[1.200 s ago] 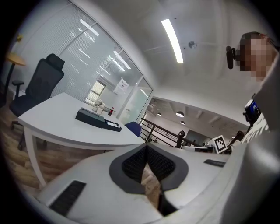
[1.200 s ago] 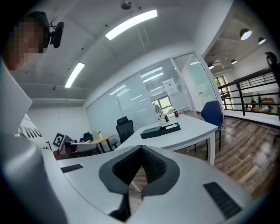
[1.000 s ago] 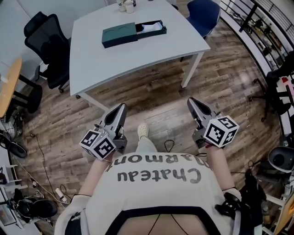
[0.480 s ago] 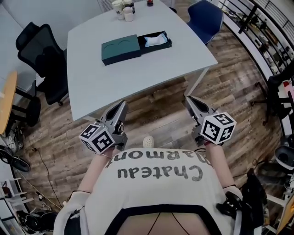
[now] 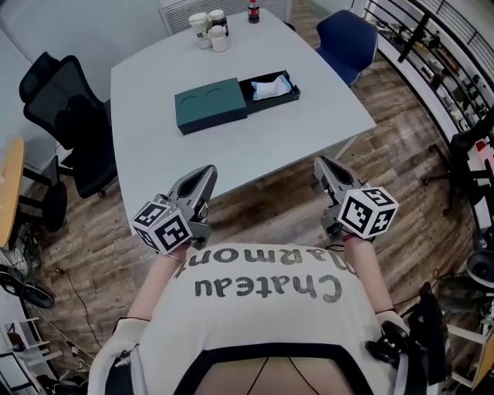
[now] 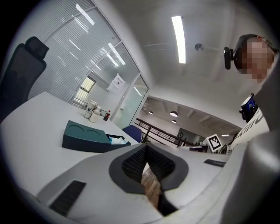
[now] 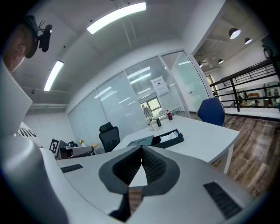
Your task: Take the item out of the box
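Observation:
A dark teal box lies on the white table, its tray slid open to the right. A white item lies in the tray. My left gripper hovers at the table's near edge, shut with nothing in it, well short of the box. My right gripper is level with it to the right, also shut and empty. The left gripper view shows the box and item beyond its closed gripper. The right gripper view shows the box past its own closed gripper.
Paper cups and a small bottle stand at the table's far end. A black office chair is left of the table and a blue chair at the far right. A railing runs along the right side.
The person has walked toward the table. Both grippers have gone from over the wooden floor to the table's near edge, and both stay shut.

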Demonstrator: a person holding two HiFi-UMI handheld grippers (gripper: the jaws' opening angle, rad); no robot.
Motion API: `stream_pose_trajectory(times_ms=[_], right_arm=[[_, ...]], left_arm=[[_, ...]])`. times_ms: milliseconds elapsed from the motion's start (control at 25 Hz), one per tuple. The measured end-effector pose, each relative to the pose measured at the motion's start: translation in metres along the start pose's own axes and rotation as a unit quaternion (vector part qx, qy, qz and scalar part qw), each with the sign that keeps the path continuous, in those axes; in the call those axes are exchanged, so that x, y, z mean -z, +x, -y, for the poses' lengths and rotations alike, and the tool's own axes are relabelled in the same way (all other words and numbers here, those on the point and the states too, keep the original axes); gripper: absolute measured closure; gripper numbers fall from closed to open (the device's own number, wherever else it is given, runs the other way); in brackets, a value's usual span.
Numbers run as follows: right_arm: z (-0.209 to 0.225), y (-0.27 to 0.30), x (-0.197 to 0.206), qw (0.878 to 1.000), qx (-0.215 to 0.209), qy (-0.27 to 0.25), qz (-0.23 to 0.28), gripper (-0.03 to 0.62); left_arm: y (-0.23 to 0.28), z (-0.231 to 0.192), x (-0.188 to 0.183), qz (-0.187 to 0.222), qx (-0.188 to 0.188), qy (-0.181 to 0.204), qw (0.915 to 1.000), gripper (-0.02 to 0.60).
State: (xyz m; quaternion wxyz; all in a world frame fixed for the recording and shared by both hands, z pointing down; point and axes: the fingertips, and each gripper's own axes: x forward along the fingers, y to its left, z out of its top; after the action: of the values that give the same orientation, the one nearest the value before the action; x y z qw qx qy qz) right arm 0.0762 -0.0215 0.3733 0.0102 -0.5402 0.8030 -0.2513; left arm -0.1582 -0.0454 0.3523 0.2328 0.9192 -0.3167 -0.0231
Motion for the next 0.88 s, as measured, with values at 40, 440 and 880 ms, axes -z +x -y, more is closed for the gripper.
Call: stream_pose_trajectory(times_ms=[40,440,880], right_arm=[[0.002,0.004,0.001,1.000,0.002,0.003,-0.002,0.594],[0.025,0.031,0.008,0.999,0.015,0.036,-0.030,0.594],[0.071,0.093,-0.035,0.998,-0.023,0.031,-0.041,0.594]], left_arm=[[0.003,-0.005,0.000,-0.002,-0.003,0.001,1.0000,0.581],[0.022,-0.040,-0.003,0.001,-0.038,-0.004,0.9993,0.581],[0.073,-0.069,-0.030,0.031,-0.072,-0.006,0.9969,0.581]])
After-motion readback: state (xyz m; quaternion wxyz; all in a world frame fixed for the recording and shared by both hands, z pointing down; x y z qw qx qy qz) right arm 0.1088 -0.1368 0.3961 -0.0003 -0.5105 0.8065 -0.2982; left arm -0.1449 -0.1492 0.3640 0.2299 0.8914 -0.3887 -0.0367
